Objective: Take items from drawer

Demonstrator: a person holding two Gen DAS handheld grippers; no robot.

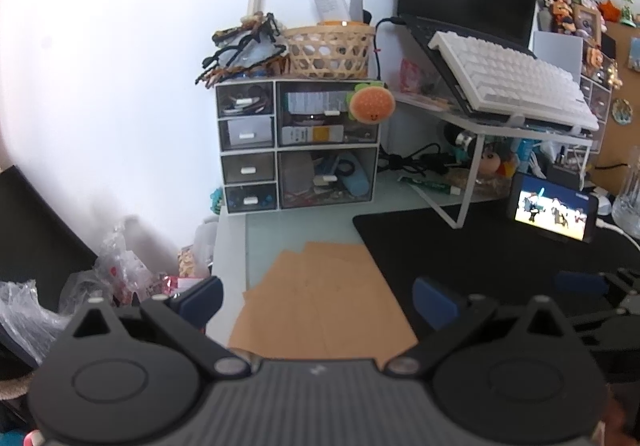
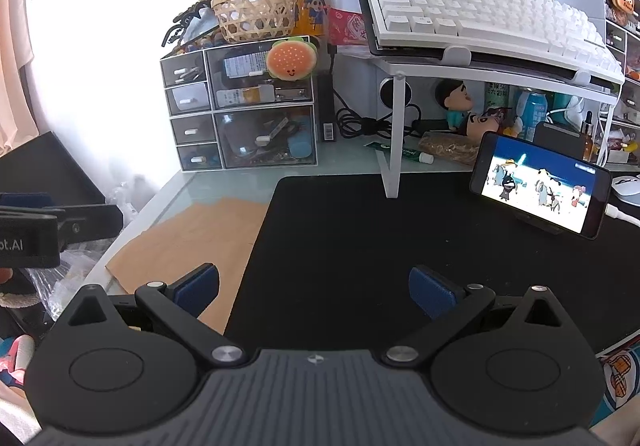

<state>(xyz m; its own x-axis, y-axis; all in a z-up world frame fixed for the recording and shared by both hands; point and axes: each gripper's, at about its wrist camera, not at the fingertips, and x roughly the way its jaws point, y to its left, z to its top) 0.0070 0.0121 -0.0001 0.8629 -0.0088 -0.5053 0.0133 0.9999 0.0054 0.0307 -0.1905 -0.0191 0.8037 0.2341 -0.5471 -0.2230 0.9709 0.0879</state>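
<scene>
Left hand-held gripper (image 1: 316, 300) was spread wide, nothing between its blue pads, over the tan cardboard sheet (image 1: 320, 298) on the pale glass-topped desk (image 1: 296, 226). Right hand-held gripper (image 2: 314, 288) was also spread and empty, above the black desk mat (image 2: 360, 230). The white-framed clear plastic drawer unit (image 1: 298, 144) sat at 12 o'clock from the left gripper, at 11 o'clock from the right, well apart from both, all drawers shut. An orange burger plush (image 1: 372, 104) sat against its upper right drawer.
</scene>
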